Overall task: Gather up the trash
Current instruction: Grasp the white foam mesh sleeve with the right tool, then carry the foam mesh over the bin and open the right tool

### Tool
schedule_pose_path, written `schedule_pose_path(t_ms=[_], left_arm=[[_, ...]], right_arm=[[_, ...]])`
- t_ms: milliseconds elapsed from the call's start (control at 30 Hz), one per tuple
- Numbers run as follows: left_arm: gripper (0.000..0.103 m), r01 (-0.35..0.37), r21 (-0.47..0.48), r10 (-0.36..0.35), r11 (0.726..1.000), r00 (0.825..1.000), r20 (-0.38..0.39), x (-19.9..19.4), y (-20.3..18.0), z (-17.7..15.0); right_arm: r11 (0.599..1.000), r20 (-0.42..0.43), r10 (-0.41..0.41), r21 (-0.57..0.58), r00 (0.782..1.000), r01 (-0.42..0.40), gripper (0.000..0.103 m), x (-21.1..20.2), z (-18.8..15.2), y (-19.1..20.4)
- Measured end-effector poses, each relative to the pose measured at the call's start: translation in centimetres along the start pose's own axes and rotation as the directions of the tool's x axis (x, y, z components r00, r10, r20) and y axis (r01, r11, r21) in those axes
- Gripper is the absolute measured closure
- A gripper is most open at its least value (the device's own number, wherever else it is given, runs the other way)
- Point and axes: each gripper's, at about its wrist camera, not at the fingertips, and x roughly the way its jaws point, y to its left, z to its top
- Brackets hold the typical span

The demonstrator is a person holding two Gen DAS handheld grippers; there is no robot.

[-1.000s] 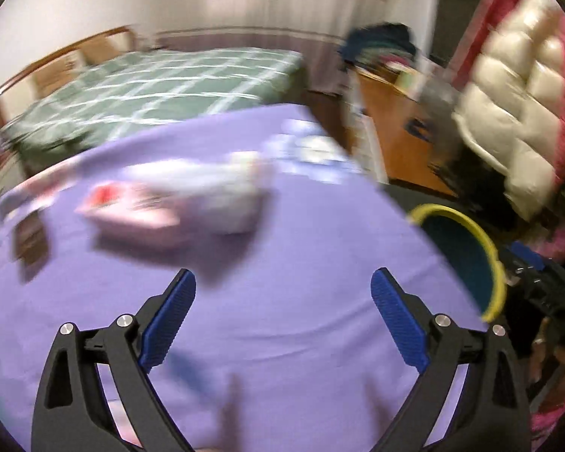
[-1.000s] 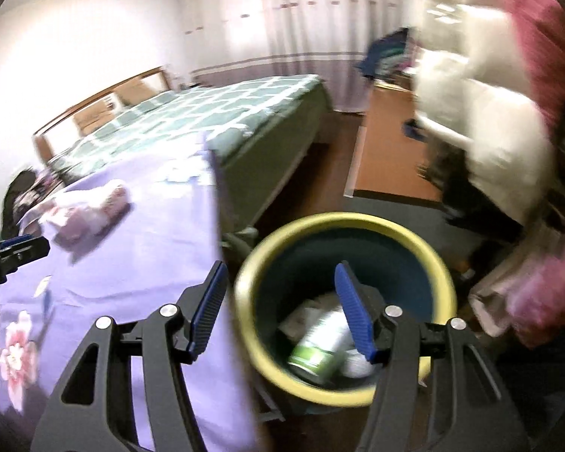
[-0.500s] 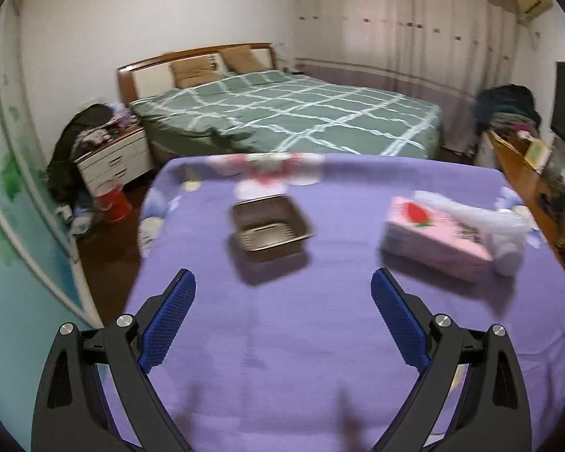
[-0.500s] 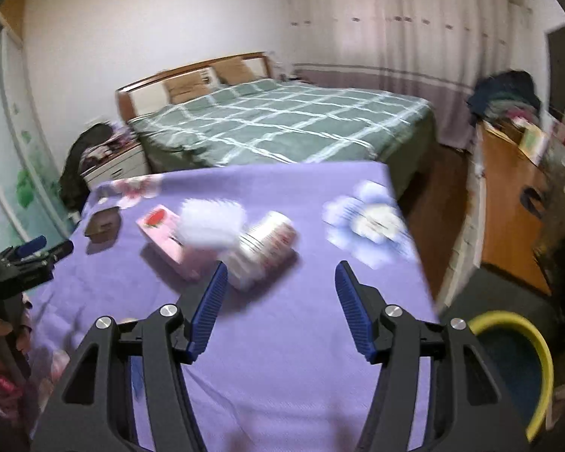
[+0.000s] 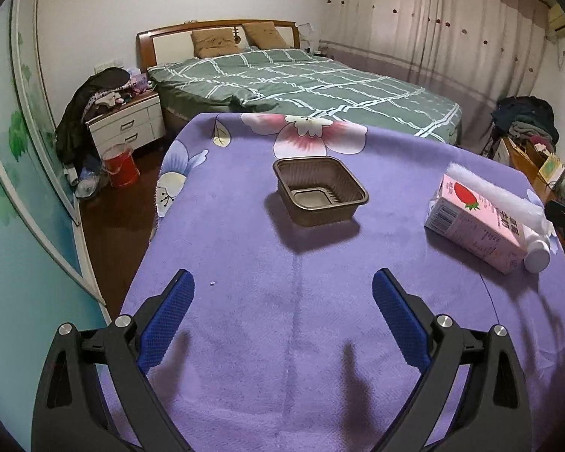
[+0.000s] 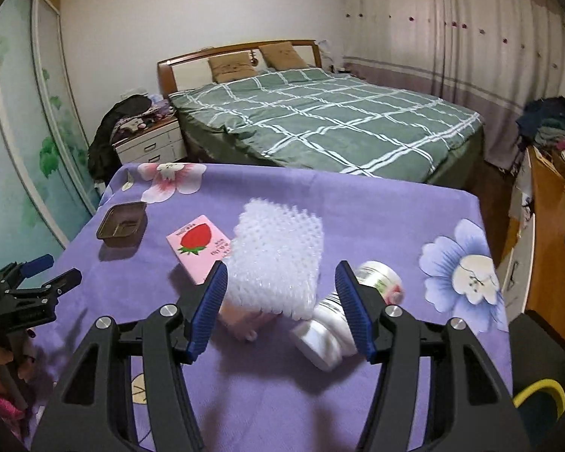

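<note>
A brown plastic tray (image 5: 321, 195) sits on the purple tablecloth (image 5: 282, 320) ahead of my left gripper (image 5: 282, 316), which is open and empty. To its right lie a pink strawberry carton (image 5: 474, 222), a white foam sheet (image 5: 497, 197) on top of it and a white bottle (image 5: 538, 256). My right gripper (image 6: 280, 297) is open and empty, its jaws just in front of the foam sheet (image 6: 278, 254). The bottle (image 6: 342, 320) lies by its right fingertip. The carton (image 6: 199, 245) and the tray (image 6: 122, 224) lie further left.
A yellow-rimmed dark bin (image 6: 540, 401) stands on the floor off the table's right near corner. A green checked bed (image 5: 301, 83) is beyond the table, a nightstand (image 5: 126, 122) and red bucket (image 5: 119, 165) to the left. My left gripper (image 6: 37, 282) shows at the table's left edge.
Both grippers have swung left, away from the bin, to face the table. The left one has moved closer to the brown tray, the right one closer to the foam sheet and bottle.
</note>
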Motion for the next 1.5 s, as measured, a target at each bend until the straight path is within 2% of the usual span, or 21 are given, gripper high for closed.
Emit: schedule_pose_path(t_ms=[333,500,567,667,700,1033,1200,1367,1500], left_arm=[[0.009,0.002,-0.002,-0.002,1.0,1.0,0.003,-0.5,-0.4,-0.3],[0.009,0.003,-0.001,-0.003,1.0,1.0,0.001,-0.6,-0.5,-0.3],[0.009,0.004,0.0,-0.004,1.0,1.0,0.001,-0.7,-0.6,-0.3],[0.009,0.005,0.003,-0.005,1.0,1.0,0.0,-0.7,-0.6,-0.4],[0.009,0.005,0.004,-0.005,1.0,1.0,0.0,-0.7,-0.7,-0.3],[0.009,0.005,0.004,-0.005,1.0,1.0,0.002,-0.9,-0.7,-0.4],[0.009,0.011,0.009,-0.011,1.0,1.0,-0.001,-0.9,-0.9,-0.4],[0.009,0.017,0.014,-0.017,1.0,1.0,-0.004,-0.9,-1.1,-0.4],[0.009,0.02,0.019,-0.02,1.0,1.0,-0.003,-1.0,-1.3,-0.4]], right_arm=[[0.997,0.034,0.018,-0.081,0.999,-0.015,0.042,1.1,-0.3,2.0],[0.989,0.026,-0.04,-0.139,0.999,0.043,0.043,2.6,-0.4,3.1],[0.986,0.003,-0.05,-0.158,0.999,0.05,0.071,3.3,-0.5,3.2],[0.982,0.008,-0.068,-0.178,0.998,0.068,0.088,3.2,-0.6,3.3],[0.983,0.011,-0.06,-0.174,0.998,0.061,0.089,3.1,-0.6,3.3],[0.997,0.126,0.019,-0.074,0.992,-0.01,0.09,-2.2,0.2,1.7],[1.0,0.178,0.017,-0.014,0.984,-0.015,0.09,-6.3,0.2,0.6],[0.996,0.19,-0.059,0.072,0.98,0.046,0.09,-10.2,-1.7,-2.1],[0.975,0.173,-0.144,0.192,0.974,0.11,0.09,-12.9,-4.4,-6.2]])
